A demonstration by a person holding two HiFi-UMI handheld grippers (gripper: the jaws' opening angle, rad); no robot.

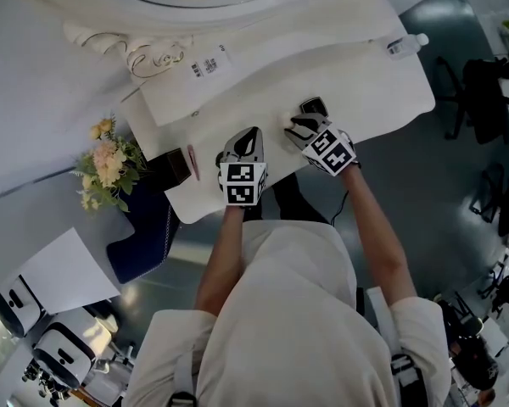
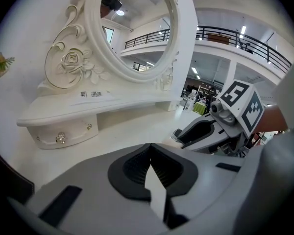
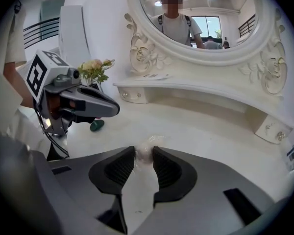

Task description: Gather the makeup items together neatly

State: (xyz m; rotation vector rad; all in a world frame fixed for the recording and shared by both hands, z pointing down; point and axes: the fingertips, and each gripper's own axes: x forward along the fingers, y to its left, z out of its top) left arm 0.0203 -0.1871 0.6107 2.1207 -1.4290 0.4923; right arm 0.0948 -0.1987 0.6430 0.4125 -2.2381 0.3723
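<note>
My right gripper (image 1: pixel 295 119) is over the middle of the white vanity top (image 1: pixel 365 83). It is shut on a small clear-wrapped white item (image 3: pixel 143 152), which shows between its pads just above the table. My left gripper (image 1: pixel 250 138) hovers beside it on the left with its jaws shut and nothing in them (image 2: pixel 149 146). Near the table's left end lie a dark flat case (image 1: pixel 175 166) and a thin pink stick (image 1: pixel 192 163). The right gripper view also shows a small green item (image 3: pixel 96 126) on the table, beyond the left gripper (image 3: pixel 83 104).
An ornate white mirror (image 3: pixel 201 18) stands at the back on a raised shelf with small drawers (image 2: pixel 63 126). A bunch of flowers (image 1: pixel 106 164) stands off the left end. A white bottle (image 1: pixel 407 44) lies at the far right corner. The table's front edge is close to me.
</note>
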